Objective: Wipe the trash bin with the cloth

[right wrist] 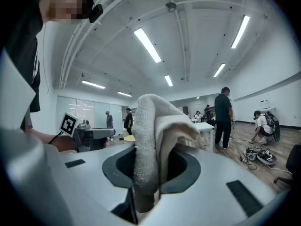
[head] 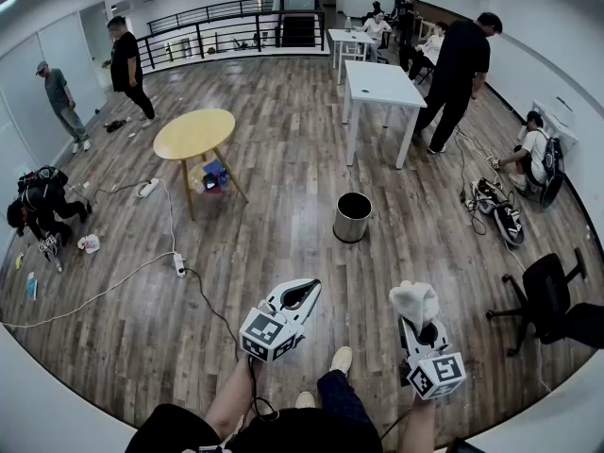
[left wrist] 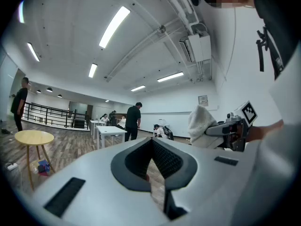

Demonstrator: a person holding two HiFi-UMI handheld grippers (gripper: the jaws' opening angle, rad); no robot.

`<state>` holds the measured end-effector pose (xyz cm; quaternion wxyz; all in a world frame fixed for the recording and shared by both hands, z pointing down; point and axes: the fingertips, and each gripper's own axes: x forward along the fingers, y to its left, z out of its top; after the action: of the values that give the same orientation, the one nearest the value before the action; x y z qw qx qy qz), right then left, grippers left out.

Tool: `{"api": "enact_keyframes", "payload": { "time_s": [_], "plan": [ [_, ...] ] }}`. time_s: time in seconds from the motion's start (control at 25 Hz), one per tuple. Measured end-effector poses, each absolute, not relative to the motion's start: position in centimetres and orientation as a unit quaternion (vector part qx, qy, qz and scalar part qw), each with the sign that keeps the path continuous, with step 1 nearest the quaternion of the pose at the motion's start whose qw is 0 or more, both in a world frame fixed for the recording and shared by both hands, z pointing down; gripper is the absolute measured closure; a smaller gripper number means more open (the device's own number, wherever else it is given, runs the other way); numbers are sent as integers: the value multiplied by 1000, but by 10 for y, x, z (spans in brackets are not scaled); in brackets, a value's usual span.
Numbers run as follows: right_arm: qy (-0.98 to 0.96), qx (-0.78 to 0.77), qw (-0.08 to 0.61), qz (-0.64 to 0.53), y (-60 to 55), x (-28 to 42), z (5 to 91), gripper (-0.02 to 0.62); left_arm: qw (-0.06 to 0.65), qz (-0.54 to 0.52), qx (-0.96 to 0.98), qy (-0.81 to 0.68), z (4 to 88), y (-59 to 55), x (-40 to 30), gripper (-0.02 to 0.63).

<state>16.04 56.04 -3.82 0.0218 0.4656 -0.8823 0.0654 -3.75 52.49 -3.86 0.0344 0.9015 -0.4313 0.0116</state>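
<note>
- We see the wooden floor spread out ahead of us.
- The trash bin stands upright on it with its open mouth up, well ahead of both grippers.
- Our left gripper has its jaws pressed together with nothing between them.
- Our right gripper is clamped on the cloth.
- The cloth's long axis runs along the jaws, and its bunched end points forward.

White cloth bunched upright; seemingly metal bin upright.

Head view looks steeply down at the floor, with the left gripper and right gripper close below. Each gripper view looks along its jaws, tilted up. All three apparently share the white table.
</note>
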Motion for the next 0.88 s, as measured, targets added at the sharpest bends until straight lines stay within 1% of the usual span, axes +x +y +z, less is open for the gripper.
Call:
{"api": "enact_keyframes", "payload": {
  "time_s": [0.28,0.6,0.88],
  "plan": [
    [-884,461,20,73,460,171,-30,508,35,1,898,-439,-43,427,-25,609],
    [-890,449,18,77,330,211,-33,508,29,1,893,-449,-47,301,16,609],
    [-901,426,32,68,254,201,-25,508,32,5,887,-461,-40,233,9,609]
  ]
}}
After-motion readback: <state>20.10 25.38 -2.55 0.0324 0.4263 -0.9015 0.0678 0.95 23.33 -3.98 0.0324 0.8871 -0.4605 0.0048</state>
